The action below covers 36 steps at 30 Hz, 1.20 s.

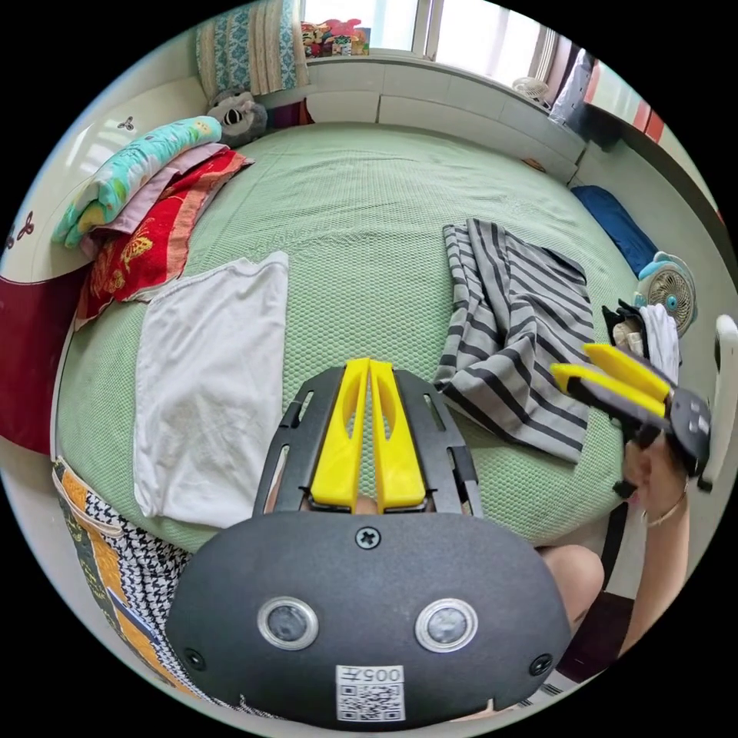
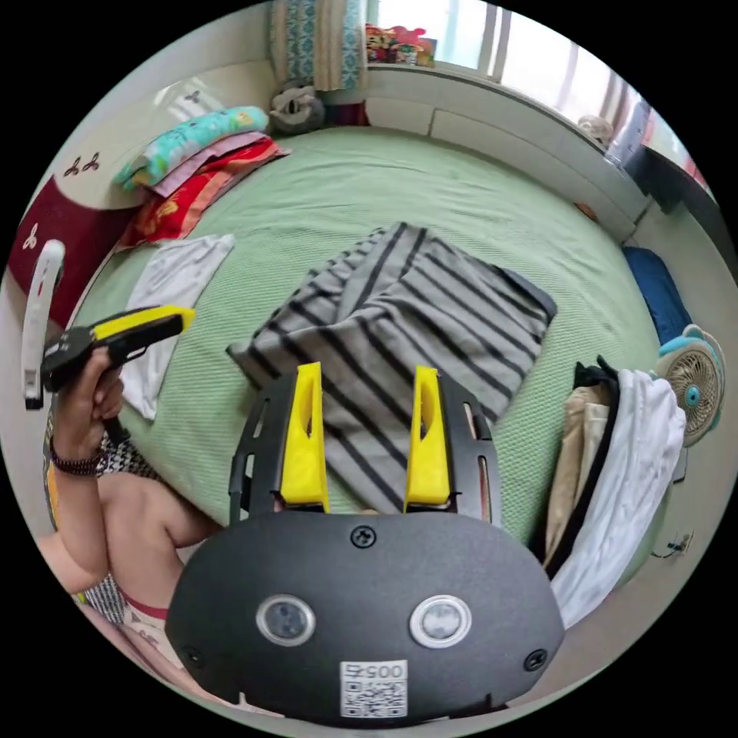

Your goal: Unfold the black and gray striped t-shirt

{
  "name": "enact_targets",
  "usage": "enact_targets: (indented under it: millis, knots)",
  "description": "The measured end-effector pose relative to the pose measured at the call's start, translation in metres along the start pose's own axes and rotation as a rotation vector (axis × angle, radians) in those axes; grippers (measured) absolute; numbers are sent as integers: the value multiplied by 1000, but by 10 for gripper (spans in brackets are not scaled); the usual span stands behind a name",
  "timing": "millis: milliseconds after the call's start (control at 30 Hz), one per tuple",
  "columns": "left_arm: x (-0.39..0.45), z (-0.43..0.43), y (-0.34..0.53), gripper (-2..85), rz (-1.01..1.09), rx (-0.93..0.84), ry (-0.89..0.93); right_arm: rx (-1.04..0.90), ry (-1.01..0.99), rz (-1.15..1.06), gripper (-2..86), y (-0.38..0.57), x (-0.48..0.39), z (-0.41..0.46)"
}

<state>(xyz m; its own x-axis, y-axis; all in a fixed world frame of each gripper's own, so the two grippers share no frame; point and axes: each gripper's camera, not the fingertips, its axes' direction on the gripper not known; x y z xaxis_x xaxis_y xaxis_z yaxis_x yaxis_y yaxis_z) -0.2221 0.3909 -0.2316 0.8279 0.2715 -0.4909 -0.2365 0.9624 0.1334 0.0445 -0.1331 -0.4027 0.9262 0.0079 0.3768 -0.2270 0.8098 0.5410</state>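
The black and gray striped t-shirt (image 1: 516, 330) (image 2: 407, 330) lies folded on the green bed. In the left gripper view my left gripper (image 1: 370, 369) hovers over the bed with its yellow jaws together and nothing between them, left of the shirt. In the right gripper view my right gripper (image 2: 367, 377) stands open just above the shirt's near edge, jaws apart and empty. The right gripper (image 1: 573, 361) also shows in the left gripper view, held in a hand at the shirt's right edge. The left gripper (image 2: 181, 314) shows at the left of the right gripper view.
A folded white garment (image 1: 207, 384) (image 2: 173, 296) lies left of the shirt. Stacked bedding (image 1: 146, 207) (image 2: 196, 165) sits at the bed's far left. A pile of clothes (image 2: 623, 477) hangs at the bed's right edge, by a small fan (image 2: 692, 392). A person's knee (image 2: 146, 507) is at the near edge.
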Motion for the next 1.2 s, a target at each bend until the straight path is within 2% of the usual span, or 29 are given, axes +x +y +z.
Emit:
enact_targets:
  millis: [100, 200, 367, 467, 633, 800, 1000, 1200]
  knots:
    - [-9, 3, 6, -6, -32, -9, -2, 43, -67, -83, 158, 19, -80, 10]
    - [-22, 3, 14, -6, -70, -7, 19, 55, -6, -119, 156, 11, -136, 34]
    - [-41, 4, 18, -6, -94, 0, 22, -75, 124, -112, 108, -32, -162, 97]
    - [-48, 9, 13, -6, -103, -6, 44, -70, 116, -64, 23, -38, -161, 95]
    - [-48, 15, 7, -6, -92, -10, 44, -76, 51, -288, 5, -2, -182, 75]
    - [-40, 19, 9, -7, -81, -9, 50, -124, -155, -470, 18, 77, -202, 50]
    - [-31, 24, 13, -7, -77, -12, 41, -103, -315, -353, 113, 107, -184, 18]
    - [-27, 38, 10, -7, -66, -37, 24, 73, -182, -265, 140, 91, -151, -22]
